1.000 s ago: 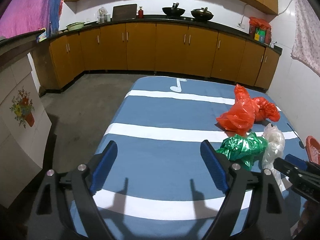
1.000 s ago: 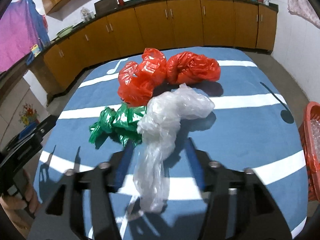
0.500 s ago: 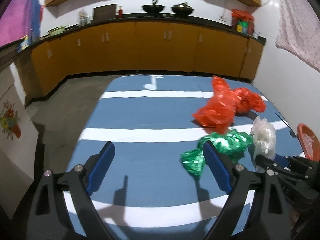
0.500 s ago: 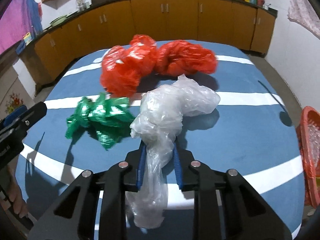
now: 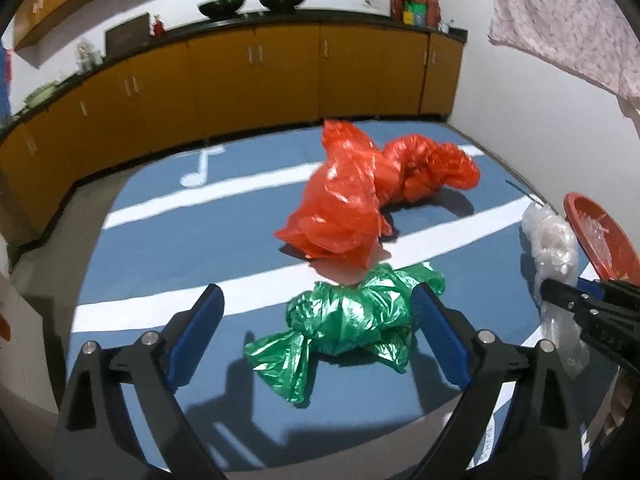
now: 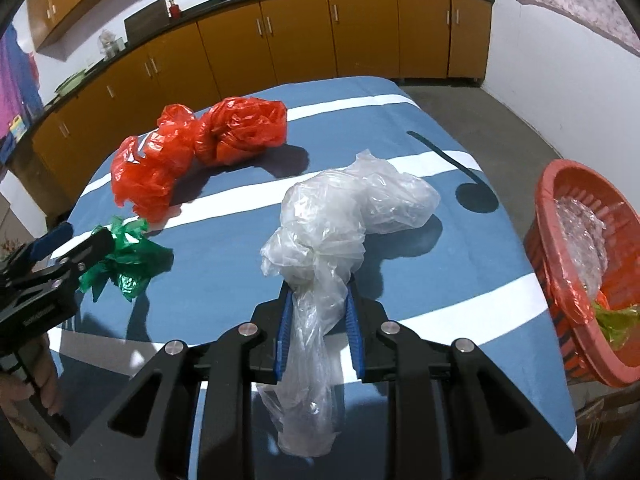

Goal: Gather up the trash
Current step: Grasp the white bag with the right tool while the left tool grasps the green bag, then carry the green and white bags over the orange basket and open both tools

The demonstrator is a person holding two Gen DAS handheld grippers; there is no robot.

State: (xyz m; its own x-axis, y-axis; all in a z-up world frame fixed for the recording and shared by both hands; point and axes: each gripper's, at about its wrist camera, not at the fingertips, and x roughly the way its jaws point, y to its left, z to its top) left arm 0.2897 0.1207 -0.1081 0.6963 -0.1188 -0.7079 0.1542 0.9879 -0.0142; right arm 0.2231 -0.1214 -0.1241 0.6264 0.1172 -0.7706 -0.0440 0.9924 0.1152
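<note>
1. On the striped blue table (image 6: pixel 248 240), taken as the landmark, lie four crumpled plastic bags; an orange basket (image 6: pixel 548 216) stands just off its right edge.
2. Clear bag (image 6: pixel 340 220): near the table's front right. The right gripper (image 6: pixel 318 336) is clamped on its twisted neck, blue pads pressing the plastic from both sides; the bag's bulk rests on the table, not yet lifted.
3. Green bag (image 5: pixel 356 316): near the table's front, toward the left. The left gripper (image 5: pixel 320 336) stands over it with jaws spread wide, having just been opening; the bag lies between the fingers, which do not press it.
4. Red bag (image 5: pixel 340 208): at the table's middle, just behind the green bag, untouched.
5. Second red bag (image 5: pixel 432 168): toward the table's far side, touching the first red bag, untouched.
6. Basket contents: clear crumpled plastic and some green and orange scraps already lie inside, so collecting appears to be under way.
7. Progress, as a judgement: one bag gripped, one about to be gripped, two unattended. All four must yet reach the basket, so most of the work remains.
</note>
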